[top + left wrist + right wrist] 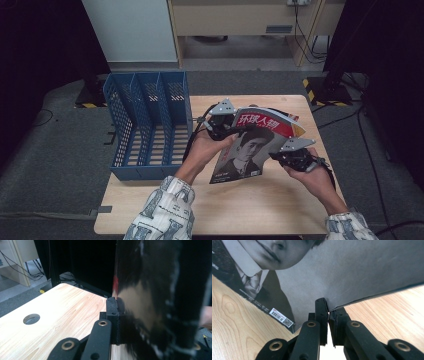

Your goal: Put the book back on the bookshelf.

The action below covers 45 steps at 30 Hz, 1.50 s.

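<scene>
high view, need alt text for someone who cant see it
A person's two hand-held grippers hold a magazine with a portrait cover above a wooden table; the left gripper grips its left edge, the right gripper its right edge. A blue slotted file rack stands at the table's left end.

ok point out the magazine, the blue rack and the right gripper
magazine (250, 150), high view, on the cover portrait
blue rack (131, 131), high view, on a slotted divider wall
right gripper (327, 308), right gripper view, between the jaw tips, closed on the magazine's edge
</scene>
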Tool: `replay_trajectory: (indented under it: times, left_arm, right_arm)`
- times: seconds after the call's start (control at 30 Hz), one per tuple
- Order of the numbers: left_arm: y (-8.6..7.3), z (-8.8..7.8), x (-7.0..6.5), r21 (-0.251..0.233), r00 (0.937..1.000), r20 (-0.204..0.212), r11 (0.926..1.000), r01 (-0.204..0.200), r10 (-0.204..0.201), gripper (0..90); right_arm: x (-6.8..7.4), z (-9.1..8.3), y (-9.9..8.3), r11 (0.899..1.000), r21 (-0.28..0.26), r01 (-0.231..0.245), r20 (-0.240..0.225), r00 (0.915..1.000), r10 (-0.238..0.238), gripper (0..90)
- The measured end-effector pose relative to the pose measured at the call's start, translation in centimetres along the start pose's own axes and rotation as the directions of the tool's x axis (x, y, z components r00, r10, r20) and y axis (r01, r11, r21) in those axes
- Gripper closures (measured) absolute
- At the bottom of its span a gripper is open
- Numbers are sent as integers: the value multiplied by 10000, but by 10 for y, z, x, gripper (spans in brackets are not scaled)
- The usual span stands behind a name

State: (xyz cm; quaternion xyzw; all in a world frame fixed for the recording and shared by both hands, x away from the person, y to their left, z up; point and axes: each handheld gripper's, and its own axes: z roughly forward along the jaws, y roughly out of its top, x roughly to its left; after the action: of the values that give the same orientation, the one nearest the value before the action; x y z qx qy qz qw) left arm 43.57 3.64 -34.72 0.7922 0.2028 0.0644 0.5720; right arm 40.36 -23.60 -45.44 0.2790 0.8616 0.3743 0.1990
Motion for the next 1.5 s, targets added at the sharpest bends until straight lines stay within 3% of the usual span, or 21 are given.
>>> replay_trajectory:
  times: [0.43, 0.87, 1.0, 1.1, 1.13, 1.17, 1.27, 1.3, 1.37, 1.5]
  left_arm:
    - [-4, 0, 1, -99, 10000, -61, 10000, 1, -1, 862]
    - [-8, -5, 1, -325, 10000, -74, 9995, -14, 11, 868]
    - [-9, -7, -1, -506, 10000, 23, 9987, 92, -91, 868]
    - [-8, -7, -3, -642, 9999, 16, 9978, 162, -161, 868]
    - [-8, -7, -3, -642, 9999, 16, 9978, 162, -161, 868]
    - [-7, -7, -3, -661, 9999, 1, 9977, 164, -164, 868]
    - [-5, -7, -4, -648, 9999, -63, 9978, 119, -123, 868]
    - [-4, -7, -4, -662, 9999, -74, 9977, 120, -125, 868]
    - [-2, -8, -5, -688, 9999, -77, 9976, 124, -130, 868]
    - [3, -10, -6, -638, 9997, -157, 9978, 157, -168, 868]
  right_arm:
    - [-2, -10, 2, 9995, 121, 302, 263, 9992, -305, 867]
    - [-3, -7, 1, 9996, -92, 266, 65, 9996, -265, 841]
    - [-9, -6, -4, 9987, -492, -120, 31, 9999, 121, 769]
    - [-10, -1, -16, 9976, -431, -547, 251, 9981, 558, 660]
    - [-10, -1, -16, 9976, -431, -547, 251, 9981, 558, 660]
    - [-9, 1, -22, 9961, -359, -804, 393, 9959, 818, 573]
    - [-8, 3, -27, 9926, -449, -1125, 488, 9922, 1147, 515]
    - [-6, 3, -33, 9896, -553, -1325, 689, 9883, 1361, 448]
    - [-5, 3, -36, 9878, -618, -1432, 796, 9858, 1479, 422]
    - [-1, 5, -53, 9788, -745, -1908, 1178, 9730, 1986, 335]
